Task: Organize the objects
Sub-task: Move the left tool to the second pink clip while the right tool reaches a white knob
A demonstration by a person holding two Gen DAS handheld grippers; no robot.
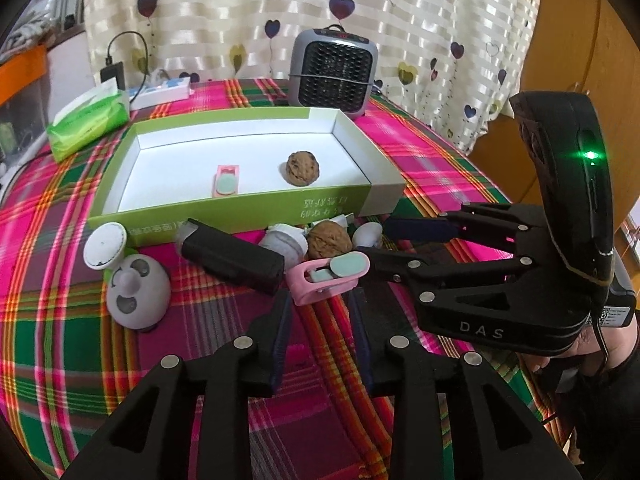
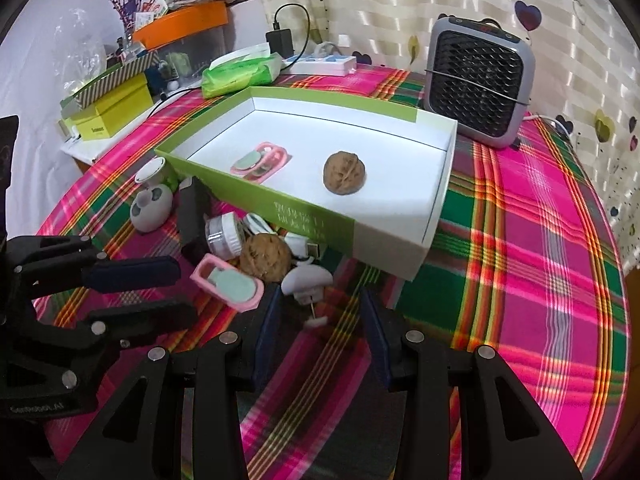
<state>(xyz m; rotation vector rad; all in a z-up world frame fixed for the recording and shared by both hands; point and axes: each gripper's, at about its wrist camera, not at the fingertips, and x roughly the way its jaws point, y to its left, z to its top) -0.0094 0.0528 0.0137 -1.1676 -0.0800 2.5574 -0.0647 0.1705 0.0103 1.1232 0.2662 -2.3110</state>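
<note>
nearest, the left gripper [image 1: 320, 312] and right gripper [image 2: 316, 308] both hang open and empty over the plaid tablecloth [image 2: 520, 240]. just beyond lies the unsorted heap: a pink case [image 1: 326, 276], a walnut [image 1: 329, 239], a black block [image 1: 232, 258] and white bits. inside the green box [image 1: 224, 204] sit one walnut [image 1: 303, 169] and one pink case [image 1: 227, 181], so most is left, i judge. behind stand a heater [image 1: 334, 72] and a heart curtain [image 1: 400, 20].

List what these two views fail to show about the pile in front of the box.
- White cable plug: right wrist view, tucked behind the loose walnut; its shape is unclear.
- Box print: both views, blurred, unreadable.
- Black case: left wrist view, far end hidden under the pink clip.
</note>
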